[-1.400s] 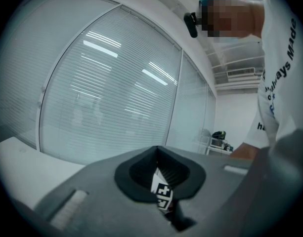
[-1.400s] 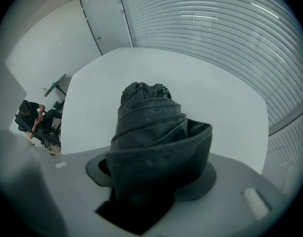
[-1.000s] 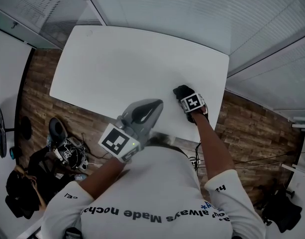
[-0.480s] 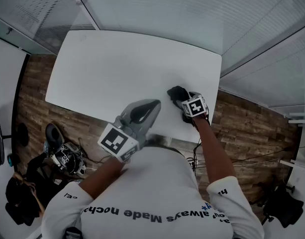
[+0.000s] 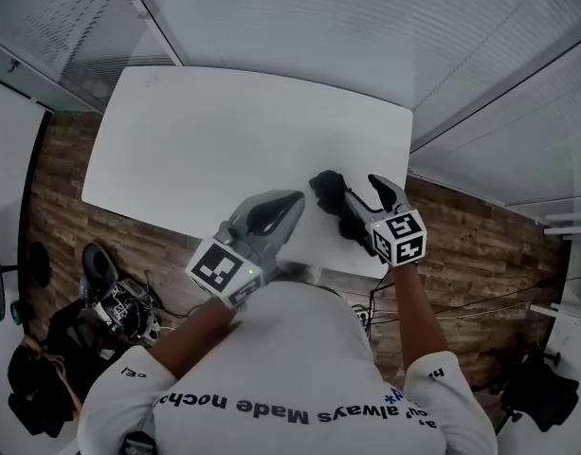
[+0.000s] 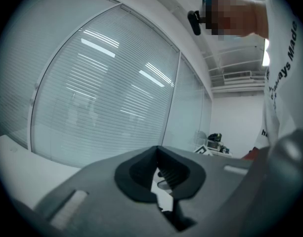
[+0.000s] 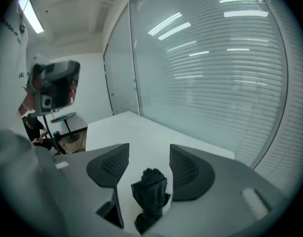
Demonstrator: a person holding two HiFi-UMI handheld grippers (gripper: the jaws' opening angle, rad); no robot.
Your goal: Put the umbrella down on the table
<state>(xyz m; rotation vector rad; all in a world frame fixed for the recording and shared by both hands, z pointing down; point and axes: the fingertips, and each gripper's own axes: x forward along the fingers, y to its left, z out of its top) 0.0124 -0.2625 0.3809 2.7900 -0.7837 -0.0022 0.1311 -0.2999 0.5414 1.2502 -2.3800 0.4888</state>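
The right gripper (image 5: 362,195) has let go and gone up, jaws wide but closing on nothing, so the umbrella (image 5: 328,193) lies under them on the table (image 5: 224,131), job likely done; the left gripper (image 5: 290,203) has its jaws together, empty.

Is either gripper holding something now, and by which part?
Nothing is held. The right gripper has its jaws apart, closing, clear of the black folded umbrella lying on the table. The left gripper is shut and empty.
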